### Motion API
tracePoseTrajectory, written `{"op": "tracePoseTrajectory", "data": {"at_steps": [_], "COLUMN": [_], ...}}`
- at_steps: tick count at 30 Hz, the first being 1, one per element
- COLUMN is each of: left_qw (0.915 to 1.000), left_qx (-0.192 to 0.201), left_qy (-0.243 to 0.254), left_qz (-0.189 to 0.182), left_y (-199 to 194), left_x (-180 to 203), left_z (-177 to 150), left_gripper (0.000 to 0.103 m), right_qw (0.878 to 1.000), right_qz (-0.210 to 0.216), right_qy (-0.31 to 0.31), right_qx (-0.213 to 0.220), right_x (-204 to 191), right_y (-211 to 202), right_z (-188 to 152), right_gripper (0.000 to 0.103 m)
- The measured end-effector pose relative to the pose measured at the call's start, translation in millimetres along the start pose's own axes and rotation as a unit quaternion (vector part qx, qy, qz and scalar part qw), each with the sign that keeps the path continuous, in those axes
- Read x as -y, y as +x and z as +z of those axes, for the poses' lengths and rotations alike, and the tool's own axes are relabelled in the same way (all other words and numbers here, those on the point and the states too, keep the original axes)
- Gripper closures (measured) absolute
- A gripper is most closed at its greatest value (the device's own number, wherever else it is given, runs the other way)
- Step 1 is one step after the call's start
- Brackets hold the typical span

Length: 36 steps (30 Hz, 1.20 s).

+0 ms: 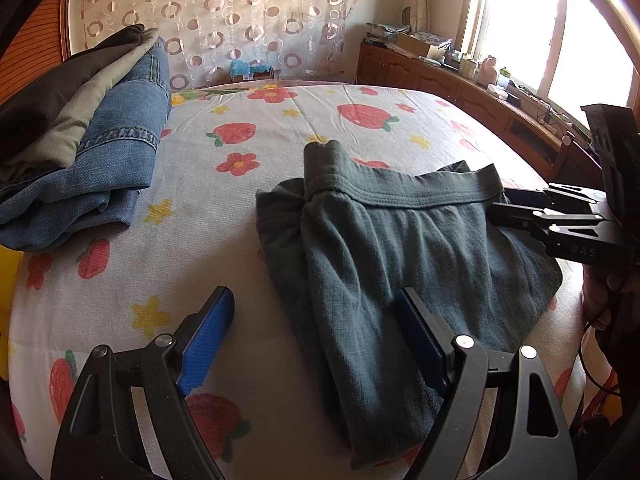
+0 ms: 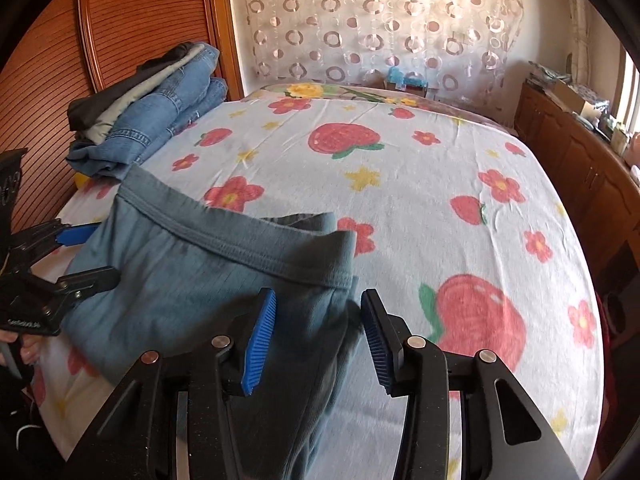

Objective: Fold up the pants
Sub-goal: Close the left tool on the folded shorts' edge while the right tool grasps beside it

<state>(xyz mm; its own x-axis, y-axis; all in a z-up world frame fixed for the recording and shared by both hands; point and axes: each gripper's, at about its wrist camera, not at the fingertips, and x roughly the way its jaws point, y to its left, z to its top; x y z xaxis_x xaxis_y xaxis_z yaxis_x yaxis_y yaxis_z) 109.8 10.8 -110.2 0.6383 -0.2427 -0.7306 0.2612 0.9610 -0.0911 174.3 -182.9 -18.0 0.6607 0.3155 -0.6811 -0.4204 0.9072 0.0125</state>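
Note:
Grey-green knit pants [image 1: 400, 248] lie folded on the bed, waistband to the far side; they also show in the right wrist view [image 2: 208, 280]. My left gripper [image 1: 316, 320] is open, its blue pads straddling the pants' left near edge just above the sheet. My right gripper [image 2: 318, 332] is open over the pants' right edge, cloth lying between its pads. The right gripper also shows in the left wrist view [image 1: 520, 208] at the waistband's right end. The left gripper shows in the right wrist view [image 2: 84, 256] at the pants' left side.
The bed has a white sheet [image 2: 440, 184] with strawberries and flowers. A stack of folded jeans and dark clothes [image 1: 80, 140] lies at the far left, also in the right wrist view [image 2: 160, 112]. A wooden cabinet [image 1: 480, 92] runs along the right under the window.

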Motion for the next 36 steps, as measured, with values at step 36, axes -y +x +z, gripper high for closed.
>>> {"op": "tracePoseTrajectory", "data": {"at_steps": [36], "left_qw": [0.9985], "left_qx": [-0.021], "left_qy": [-0.039], "left_qz": [-0.033], "left_y": [27], "left_x": [-24], "left_z": [41], "left_gripper": [0.037], "right_qw": [1.000], "right_qz": [0.004], "right_qy": [0.008], "right_qx": [0.012], "right_x": [6], "right_y": [5], "right_z": [-8], "right_gripper": [0.048]}}
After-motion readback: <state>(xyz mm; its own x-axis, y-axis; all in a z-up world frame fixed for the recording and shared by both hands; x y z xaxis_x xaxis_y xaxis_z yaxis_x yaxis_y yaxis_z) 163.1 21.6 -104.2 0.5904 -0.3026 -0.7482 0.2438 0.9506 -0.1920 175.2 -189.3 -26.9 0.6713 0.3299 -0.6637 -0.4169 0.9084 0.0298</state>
